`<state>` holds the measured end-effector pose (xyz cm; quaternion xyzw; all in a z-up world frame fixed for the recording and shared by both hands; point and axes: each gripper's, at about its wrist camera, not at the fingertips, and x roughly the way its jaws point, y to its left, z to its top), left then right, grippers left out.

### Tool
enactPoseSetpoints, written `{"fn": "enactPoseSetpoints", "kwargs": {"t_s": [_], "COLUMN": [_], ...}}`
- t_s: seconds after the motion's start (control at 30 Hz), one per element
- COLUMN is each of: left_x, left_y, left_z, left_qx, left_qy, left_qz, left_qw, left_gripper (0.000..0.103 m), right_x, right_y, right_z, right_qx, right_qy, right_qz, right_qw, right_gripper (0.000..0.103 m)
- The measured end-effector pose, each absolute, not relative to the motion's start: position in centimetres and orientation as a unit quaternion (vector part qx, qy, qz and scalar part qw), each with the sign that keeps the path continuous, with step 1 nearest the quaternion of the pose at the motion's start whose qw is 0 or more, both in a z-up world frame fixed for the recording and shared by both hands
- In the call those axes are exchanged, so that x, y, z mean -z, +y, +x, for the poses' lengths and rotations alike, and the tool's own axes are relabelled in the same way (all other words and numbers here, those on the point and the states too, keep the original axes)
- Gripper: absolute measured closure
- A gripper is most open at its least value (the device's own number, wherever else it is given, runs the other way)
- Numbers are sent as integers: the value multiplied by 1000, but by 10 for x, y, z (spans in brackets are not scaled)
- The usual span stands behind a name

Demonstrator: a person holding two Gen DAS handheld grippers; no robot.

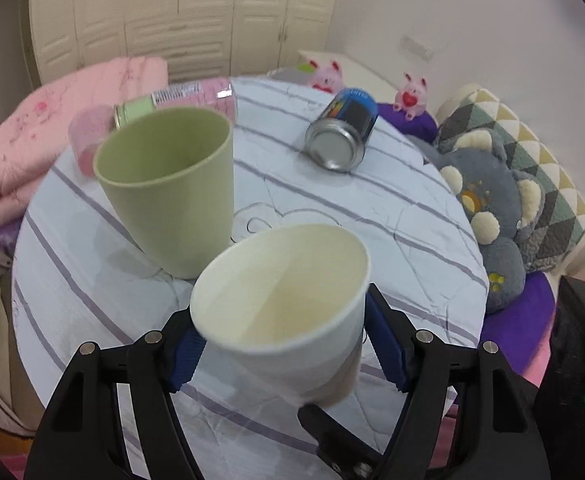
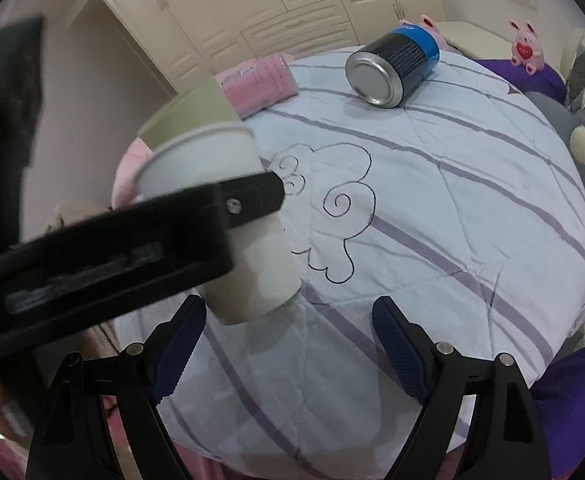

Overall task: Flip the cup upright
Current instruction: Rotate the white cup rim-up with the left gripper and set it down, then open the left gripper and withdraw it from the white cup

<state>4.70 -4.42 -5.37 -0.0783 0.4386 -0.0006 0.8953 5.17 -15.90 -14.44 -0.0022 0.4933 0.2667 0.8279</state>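
Where left gripper (image 1: 280, 344) jaws clench paper cup (image 1: 288, 304), base hidden, right gripper (image 2: 288, 336) jaws spread.

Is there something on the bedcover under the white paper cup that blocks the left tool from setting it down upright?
Nothing visible does. The left tool holds the white paper cup, mouth up and tilted, above bare striped bedcover. The green cup stands close behind it, and the can lies far off.
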Motion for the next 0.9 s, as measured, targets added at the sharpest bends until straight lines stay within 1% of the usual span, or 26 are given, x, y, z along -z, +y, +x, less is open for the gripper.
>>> {"fn": "enactPoseSetpoints", "kwargs": {"t_s": [0.1,0.2,0.3,0.33,0.37,0.4,0.57,0.9], "left_x": [51,55,58,59,60,60,46,19], "left_y": [-47,-47,-51,-51,-50,-49,-42,-23], "left_z": [43,40,38,38,39,38,23,-20], "left_qx": [-7,-5,-17,-14,-13,-15,-11,-8], "left_qy": [422,419,416,421,426,425,397,318], "left_qz": [-54,-49,-24,-24,-26,-26,-26,-35], "left_qw": [905,907,909,907,904,905,917,947], "left_gripper": [31,32,31,28,17,11,0,0], "right_x": [145,148,151,150,149,148,138,99], "right_y": [-155,-154,-153,-152,-151,-151,-155,-153], "right_z": [51,55,56,55,53,52,46,11], "right_qx": [-251,-244,-239,-237,-237,-239,-236,-255], "right_qy": [479,481,483,482,480,478,479,427], "right_qz": [-28,-35,-41,-46,-48,-49,-42,-63], "right_qw": [841,841,842,842,843,844,845,866], "right_gripper": [16,16,16,16,16,16,16,16]}}
